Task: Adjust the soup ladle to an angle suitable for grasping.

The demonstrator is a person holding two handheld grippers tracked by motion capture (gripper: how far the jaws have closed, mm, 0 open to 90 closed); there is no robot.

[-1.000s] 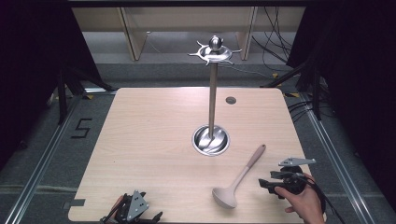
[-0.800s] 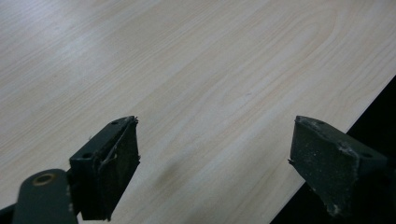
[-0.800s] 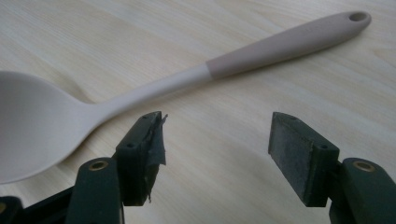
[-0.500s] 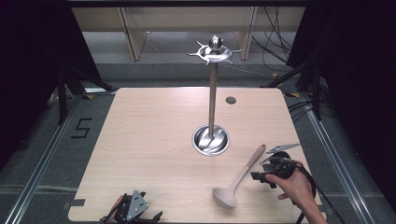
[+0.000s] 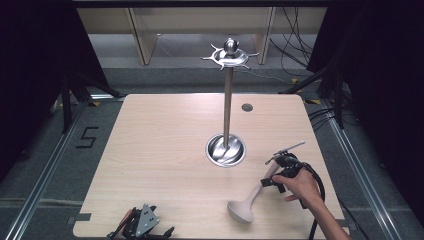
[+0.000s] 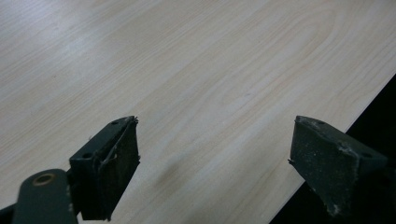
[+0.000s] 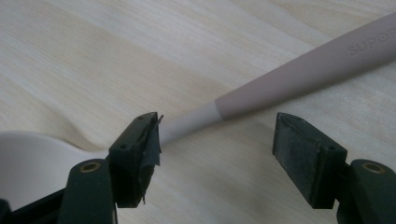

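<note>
A pale wooden tabletop (image 5: 165,150) was shown, ringed by dark curtains. A ladle (image 5: 248,204) was laid near its front right edge, beside a steel utensil stand (image 5: 227,100). The right tongs (image 7: 217,140) were held wide astride the ladle's neck, ungripped. The left tongs (image 6: 215,154) were rested wide at the front edge. Closing was judged next.

Ladle (image 5: 250,202): mid-handle hidden under right gripper (image 5: 279,172) and hand (image 5: 300,186) in high view. In right gripper view, ladle's (image 7: 280,84) bowl cut off at left edge, handle end past right edge (embossed lettering partly cut, unreadable). Left gripper (image 5: 142,226), near table's (image 5: 165,150) front edge: lower part cut by frame bottom.
</note>
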